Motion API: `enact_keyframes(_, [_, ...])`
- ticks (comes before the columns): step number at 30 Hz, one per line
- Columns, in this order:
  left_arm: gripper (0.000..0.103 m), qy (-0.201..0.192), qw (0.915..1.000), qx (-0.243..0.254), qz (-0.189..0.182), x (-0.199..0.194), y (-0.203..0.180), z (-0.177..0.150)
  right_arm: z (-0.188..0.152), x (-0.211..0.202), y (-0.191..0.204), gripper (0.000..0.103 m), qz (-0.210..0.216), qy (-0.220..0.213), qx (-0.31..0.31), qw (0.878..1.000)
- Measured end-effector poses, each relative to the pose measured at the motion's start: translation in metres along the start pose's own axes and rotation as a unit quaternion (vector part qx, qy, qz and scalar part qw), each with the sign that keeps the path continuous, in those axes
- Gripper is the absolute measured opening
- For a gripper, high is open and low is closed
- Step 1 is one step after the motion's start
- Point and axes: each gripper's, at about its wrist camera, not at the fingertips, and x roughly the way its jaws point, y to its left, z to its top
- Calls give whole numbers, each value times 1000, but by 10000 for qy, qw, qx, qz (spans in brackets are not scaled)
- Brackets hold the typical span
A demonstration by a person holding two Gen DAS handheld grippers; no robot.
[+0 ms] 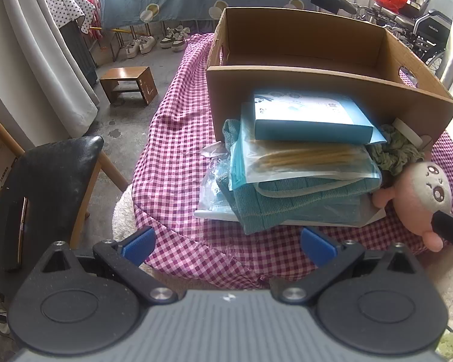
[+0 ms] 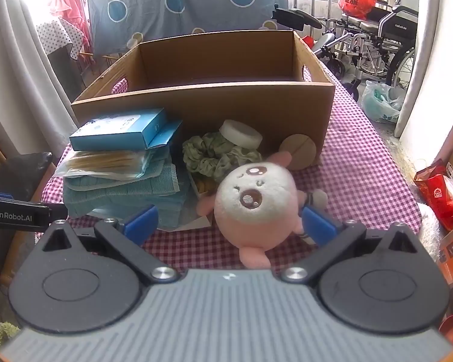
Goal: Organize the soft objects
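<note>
A pink and white plush toy (image 2: 258, 208) lies on the checked tablecloth (image 2: 359, 181), in front of an open cardboard box (image 2: 208, 102). My right gripper (image 2: 229, 221) is open, its blue pads either side of the toy, the right pad (image 2: 318, 224) close to it. My left gripper (image 1: 228, 241) is open and empty, just short of a pile: folded teal towel (image 1: 286, 202), plastic packets (image 1: 304, 160) and a blue carton (image 1: 311, 117). The toy also shows in the left wrist view (image 1: 419, 196). A green scrunchie (image 2: 217, 154) lies behind the toy.
A white round lid (image 2: 241, 134) and a wooden disc (image 2: 298, 150) lean by the box front. A black chair (image 1: 51, 187) stands left of the table, a small wooden stool (image 1: 129, 83) beyond. A wheelchair (image 2: 383, 39) and bags stand at the right.
</note>
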Motion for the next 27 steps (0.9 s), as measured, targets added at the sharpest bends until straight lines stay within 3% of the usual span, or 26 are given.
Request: enact_keyframes(27, [103, 38, 9999, 123, 14, 1, -4, 0, -3, 1, 3, 102, -32, 193, -68, 9998])
